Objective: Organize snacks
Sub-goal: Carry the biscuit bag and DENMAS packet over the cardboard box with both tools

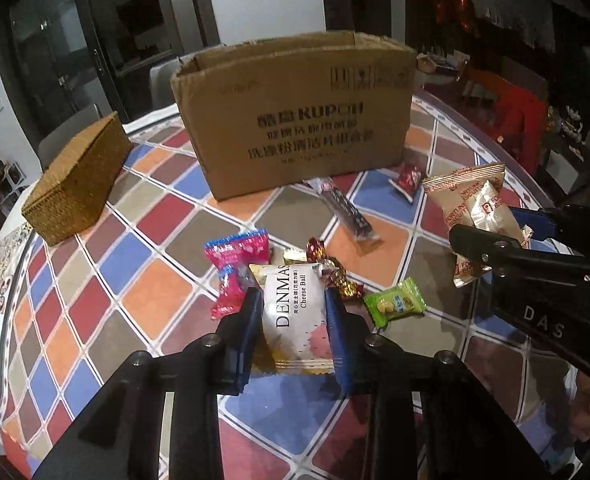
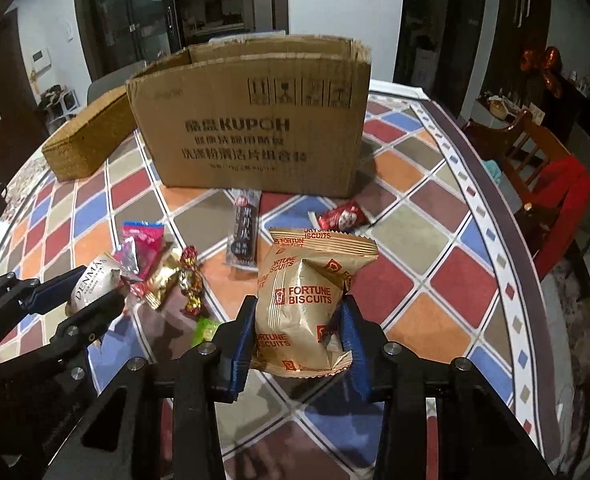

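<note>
Evidently both packets were light, air-filled pillow packs, soft enough to dent under the pads and slick enough on their printed film to slide if pinched only at a corner. The left gripper point(image 1: 293, 322) was closed across the middle of the Cheese Ball packet point(image 1: 293, 312), its blue pads point(image 1: 251, 320) pressing the two long sides. The right gripper point(image 2: 299, 322) was clamped likewise on the Fortune Biscuits packet point(image 2: 301, 300), whose film had creased inward where it was squeezed. A mid-body hold of this kind seemed the safer one, since the crimped end seals offered little to press on and the contents (probably brittle biscuits or puffs) could be crushed by a harder squeeze.

The Cheese Ball packet was white with dark lettering, a pink and gold patch near its lower end and serrated seals. The Fortune Biscuits packet was gold-tan with red print and a ridged top seal. Both appeared to be held clear of the tiled tablecloth point(image 1: 143, 292), in front of the open cardboard box point(image 1: 295, 120), which was judged the likely destination.

On the cloth lay a pink sachet point(image 1: 235, 268), foil-wrapped sweets point(image 1: 331, 272), a green sweet point(image 1: 393, 304), a dark bar point(image 1: 347, 212) and a small red packet point(image 1: 409, 178). A woven basket point(image 1: 79, 184) stood to the box's left.
</note>
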The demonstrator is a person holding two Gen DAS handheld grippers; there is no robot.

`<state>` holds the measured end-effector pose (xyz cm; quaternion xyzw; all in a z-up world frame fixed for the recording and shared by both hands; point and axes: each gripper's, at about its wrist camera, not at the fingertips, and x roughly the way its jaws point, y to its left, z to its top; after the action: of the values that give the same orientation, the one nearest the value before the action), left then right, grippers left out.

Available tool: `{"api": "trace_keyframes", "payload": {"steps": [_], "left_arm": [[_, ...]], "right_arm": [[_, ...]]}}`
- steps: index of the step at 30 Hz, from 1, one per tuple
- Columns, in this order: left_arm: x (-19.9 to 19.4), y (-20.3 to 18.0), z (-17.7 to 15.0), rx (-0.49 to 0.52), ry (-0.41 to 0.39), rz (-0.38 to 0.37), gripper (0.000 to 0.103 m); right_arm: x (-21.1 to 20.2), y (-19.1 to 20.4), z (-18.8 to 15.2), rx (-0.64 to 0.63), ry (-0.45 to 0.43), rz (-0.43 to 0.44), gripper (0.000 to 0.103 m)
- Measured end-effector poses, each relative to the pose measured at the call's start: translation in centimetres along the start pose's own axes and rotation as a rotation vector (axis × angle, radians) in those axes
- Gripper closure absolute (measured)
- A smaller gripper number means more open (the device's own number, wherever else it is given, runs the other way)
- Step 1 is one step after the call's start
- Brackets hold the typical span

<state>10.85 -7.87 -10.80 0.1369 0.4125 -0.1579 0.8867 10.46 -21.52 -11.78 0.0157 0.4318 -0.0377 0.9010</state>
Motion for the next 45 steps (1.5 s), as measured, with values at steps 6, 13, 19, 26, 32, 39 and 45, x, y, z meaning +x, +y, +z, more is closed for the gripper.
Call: {"api": "trace_keyframes", "payload": {"steps": [6,13,19,26,32,39,45], "left_arm": [[-0.9,0.5,1.2,-0.004,-0.029,0.003,0.073],[-1.9,1.4,2.9,-0.017,-0.065,0.009,0.074],[-2.5,2.1,4.6,-0.024,-0.092,0.012,0.074],[-3.2,3.1,6.9,-0.026,-0.142,0.028,0.074],[-3.5,3.9,9.0,-0.033,-0.183,0.039,0.074],[-3.6,4.4,11.3,-0.037,-0.226,0.052,0.074],[-3.6,5.0,12.8,-0.045,-0.257,0.067,0.074]], "right_arm": [[-1.1,-0.1,1.1,0.007,-0.036,-0.004,0.061],[-2.3,0.0,2.5,0.005,-0.075,-0.004,0.061],[-3.2,0.2,4.1,0.002,-0.113,-0.009,0.061],[-4.3,0.3,6.1,0.000,-0.166,-0.005,0.061],[-4.8,0.3,8.0,0.000,-0.214,-0.002,0.061],[-5.1,0.2,10.0,0.003,-0.268,-0.005,0.061],[-5.3,0.4,11.5,0.000,-0.305,-0.012,0.061]]}}
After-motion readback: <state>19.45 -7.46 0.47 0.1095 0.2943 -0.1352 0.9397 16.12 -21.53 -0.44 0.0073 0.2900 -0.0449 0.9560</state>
